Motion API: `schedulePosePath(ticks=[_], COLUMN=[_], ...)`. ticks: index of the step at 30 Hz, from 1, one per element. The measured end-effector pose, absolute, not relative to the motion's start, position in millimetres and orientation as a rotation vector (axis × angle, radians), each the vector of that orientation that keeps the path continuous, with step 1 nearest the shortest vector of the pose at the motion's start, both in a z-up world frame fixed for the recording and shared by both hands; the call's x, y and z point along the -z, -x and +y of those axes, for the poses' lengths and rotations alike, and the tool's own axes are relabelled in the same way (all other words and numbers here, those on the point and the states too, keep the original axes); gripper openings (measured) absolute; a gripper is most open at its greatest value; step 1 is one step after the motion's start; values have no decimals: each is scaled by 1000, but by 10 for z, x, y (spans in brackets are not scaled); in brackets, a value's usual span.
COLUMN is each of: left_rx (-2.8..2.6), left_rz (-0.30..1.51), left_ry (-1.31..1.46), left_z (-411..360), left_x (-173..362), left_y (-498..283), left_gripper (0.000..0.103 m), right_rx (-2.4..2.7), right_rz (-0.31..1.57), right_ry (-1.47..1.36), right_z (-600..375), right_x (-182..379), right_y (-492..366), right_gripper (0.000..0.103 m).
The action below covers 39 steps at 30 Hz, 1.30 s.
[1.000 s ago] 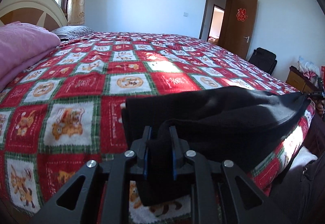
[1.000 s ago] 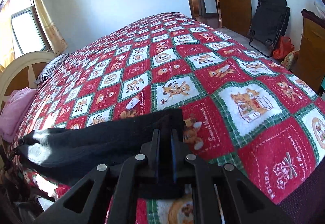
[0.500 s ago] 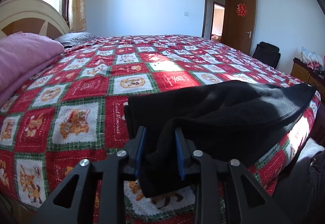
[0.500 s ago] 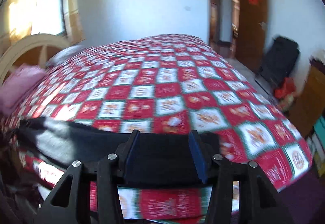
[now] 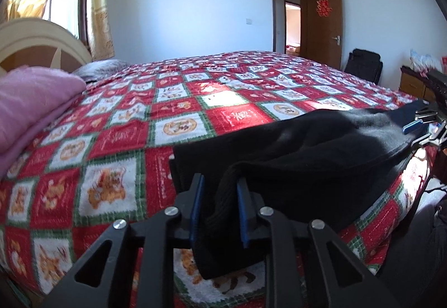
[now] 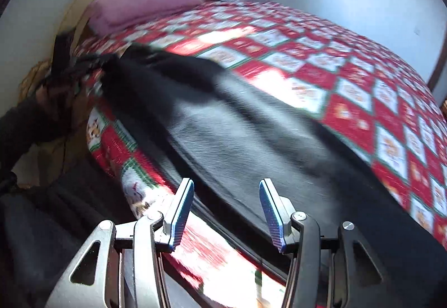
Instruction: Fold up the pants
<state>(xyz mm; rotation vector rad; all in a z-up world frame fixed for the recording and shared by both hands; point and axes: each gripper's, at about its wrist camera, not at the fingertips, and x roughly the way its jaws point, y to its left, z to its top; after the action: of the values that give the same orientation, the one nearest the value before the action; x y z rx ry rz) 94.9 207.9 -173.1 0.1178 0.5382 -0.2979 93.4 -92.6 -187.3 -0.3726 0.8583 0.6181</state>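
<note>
Black pants [image 5: 307, 146] lie stretched along the near edge of the bed. My left gripper [image 5: 219, 196] holds their ribbed end; its jaws are closing, with the blue pads pressed on the bunched cloth. In the blurred right wrist view the pants [image 6: 237, 126] run from under my right gripper [image 6: 226, 204] up to the left gripper [image 6: 81, 65] at the far end. The right gripper is open above the cloth near the bed's edge, and nothing is clamped between its pads. It also shows at the right edge of the left wrist view, as the right gripper [image 5: 427, 126].
A red checked quilt [image 5: 181, 101] covers the bed. A folded pink blanket [image 5: 33, 101] lies by the cream headboard [image 5: 42, 37]. A brown door [image 5: 324, 23], a black bag [image 5: 363, 65] and a wooden cabinet [image 5: 413, 84] stand beyond. A person's dark sleeve [image 6: 16, 126] is at the left.
My right gripper let go of the pants' end, opened, rolled and swung fast along the bed edge; it now faces the headboard. The left gripper kept its hold and rolled a little.
</note>
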Motion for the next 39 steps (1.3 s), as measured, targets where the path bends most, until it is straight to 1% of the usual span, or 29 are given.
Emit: schedulePosePath(ticks=[4,5,6,7,9,11,13,15,16,17,18,19,20,22,24,25,28,31,33,34,35,39], left_rx=[312,314,314,322,336,345,352,348,334,322,315,298,279,260,242,230,154,133,152,179,200,327], left_rz=[530,528,522,513,481,464,473,501,519,524,531,532,531,541,562,570,583,524,474,444,424,421], left_ry=[-206,-230,-256,-274,-288,-307,-308,-317,-324,-320,-307,-298,-296,-289,-304,-311,-281,-210,-183,-170,-164,-120], left_z=[2046,2037,2021,2010,2010,2005,2026,2042,2055,2078,2105,2141,2168,2241,2310,2359,2565,2617,2503,2384,2285,1848], left_x=[1680,1676,1670,1653,1608,1602,1654,1775,1863,1889,1922,1942,1942,1934,1947,1954,1913,1731,1593,1508,1460,1422], left_y=[-1008,-1020,-1020,-1010,-945,-881,-834,-811,-801,-795,-778,-754,-731,-684,-640,-615,-537,-459,-442,-452,-463,-689], left_gripper=[24,24,22,20,20,20,20,20,22,28,30,38,51,57,58,59,60,61,62,67,69,70], right_rx=[-563,-552,-546,-552,-554,-572,-590,-595,-591,-594,-607,-610,-614,-637,-665,-689,-727,-718,-693,-673,-652,-615], right_rz=[844,836,830,835,811,796,812,832,844,866,899,900,898,914,918,924,910,894,873,866,862,848], right_ry=[500,503,494,475,471,483,489,519,529,525,512,500,483,453,469,471,457,396,334,301,264,140], right_z=[-767,-789,-817,-854,-914,-930,-938,-909,-884,-878,-877,-886,-899,-933,-964,-994,-1104,-1206,-1225,-1209,-1174,-956], right_x=[2100,2095,2074,2032,1923,1843,1840,1961,2024,2090,2157,2173,2156,2106,2067,2037,1917,1751,1628,1576,1529,1441], right_y=[-937,-949,-942,-931,-874,-793,-721,-669,-704,-724,-750,-762,-772,-775,-725,-684,-621,-760,-937,-1075,-1219,-1741], right_gripper=[50,36,12,5,3,3,3,3,3,3,4,4,4,13,45,48,49,49,49,49,49,49])
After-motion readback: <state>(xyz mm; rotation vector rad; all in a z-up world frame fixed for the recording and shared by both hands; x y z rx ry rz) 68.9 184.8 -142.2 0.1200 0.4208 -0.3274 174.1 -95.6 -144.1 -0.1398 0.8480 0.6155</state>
